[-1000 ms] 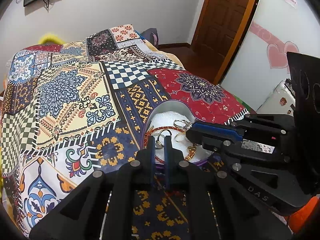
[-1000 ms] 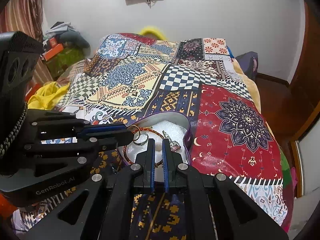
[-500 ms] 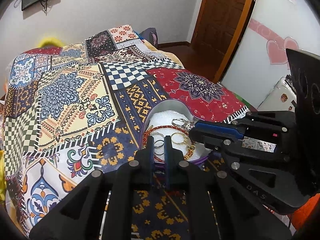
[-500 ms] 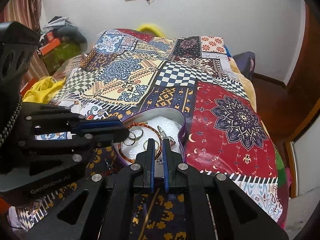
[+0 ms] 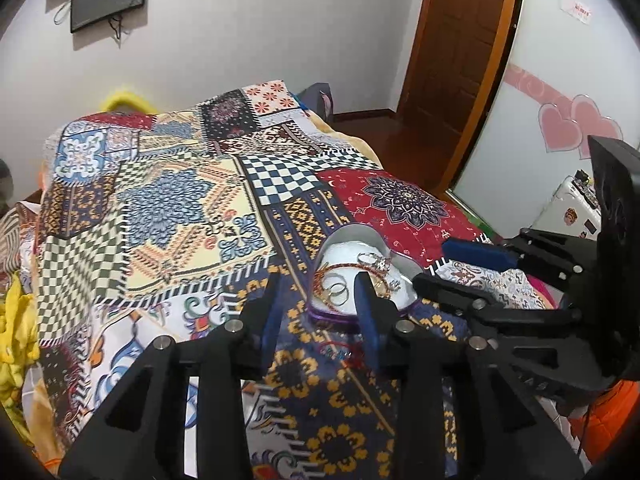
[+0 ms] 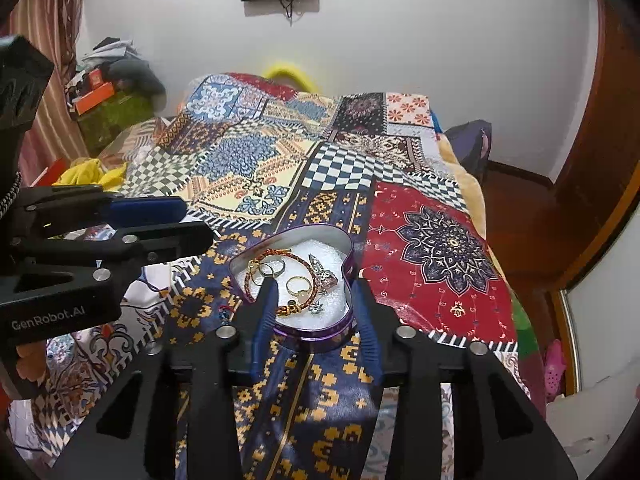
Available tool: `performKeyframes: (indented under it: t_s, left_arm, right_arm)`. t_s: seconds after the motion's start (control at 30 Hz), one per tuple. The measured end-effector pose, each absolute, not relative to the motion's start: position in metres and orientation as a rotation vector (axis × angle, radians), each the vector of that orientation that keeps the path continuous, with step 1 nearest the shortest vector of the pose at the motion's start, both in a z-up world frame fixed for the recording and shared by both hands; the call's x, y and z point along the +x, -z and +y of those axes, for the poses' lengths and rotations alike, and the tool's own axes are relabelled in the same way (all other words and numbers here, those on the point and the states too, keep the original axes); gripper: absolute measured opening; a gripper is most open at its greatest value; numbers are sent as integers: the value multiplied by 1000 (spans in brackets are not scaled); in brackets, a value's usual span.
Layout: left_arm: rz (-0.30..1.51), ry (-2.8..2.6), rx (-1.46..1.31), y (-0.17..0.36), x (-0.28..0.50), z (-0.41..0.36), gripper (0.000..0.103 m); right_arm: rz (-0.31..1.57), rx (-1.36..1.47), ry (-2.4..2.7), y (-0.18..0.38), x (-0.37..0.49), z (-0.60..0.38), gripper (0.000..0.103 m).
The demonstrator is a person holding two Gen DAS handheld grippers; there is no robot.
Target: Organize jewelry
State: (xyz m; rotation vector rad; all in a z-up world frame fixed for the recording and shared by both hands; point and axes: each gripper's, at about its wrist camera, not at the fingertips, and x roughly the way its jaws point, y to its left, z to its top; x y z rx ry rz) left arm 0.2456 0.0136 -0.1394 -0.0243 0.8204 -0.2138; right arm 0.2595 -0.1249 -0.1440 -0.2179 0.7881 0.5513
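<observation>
On the patchwork bedspread (image 6: 256,168) sits a heart-shaped purple tin (image 6: 320,336), lined with white foam and holding the jewelry.

Right wrist view: right gripper (image 6: 316,300) spread wide, nothing held. Its blue-padded fingers (image 6: 266,312) straddle the near end of the tin, one to each side; whether they touch the wall cannot be told. Inside the tin: braided red-orange bracelet (image 6: 280,256) looping round the left half, two silver rings (image 6: 272,268) overlapping near its upper left, a gold ring (image 6: 298,285) about centre, a pink-stone ring (image 6: 326,278) to the right, a small silver piece (image 6: 316,307) at the near edge.

Left gripper (image 6: 160,220) enters from the left in this view, fingers parted, empty, tips short of the tin's left lobe.

Left wrist view: left gripper (image 5: 316,296) wide open, tin (image 5: 340,316) lying just beyond and between the fingertips. A small red string item (image 5: 340,350) lies on the spread between the fingers, outside the tin. Right gripper (image 5: 456,268) comes in from the right, tips at the tin's right rim.
</observation>
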Motion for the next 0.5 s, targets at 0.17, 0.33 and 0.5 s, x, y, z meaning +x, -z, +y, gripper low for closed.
performKeyframes:
  t_s: [0.17,0.33,0.5]
  left_arm:
    - [838,198,-23,139,235,22,36]
    - [871,192,-15,147,225,26,37]
    - [909,198,-2,163,217,28,37]
  right_arm:
    - [780,-206,-546,138,251,-127,36]
    - [792,-194,-550,141,242,-128,36]
    - [833,-180,-564,154,235,-127,36]
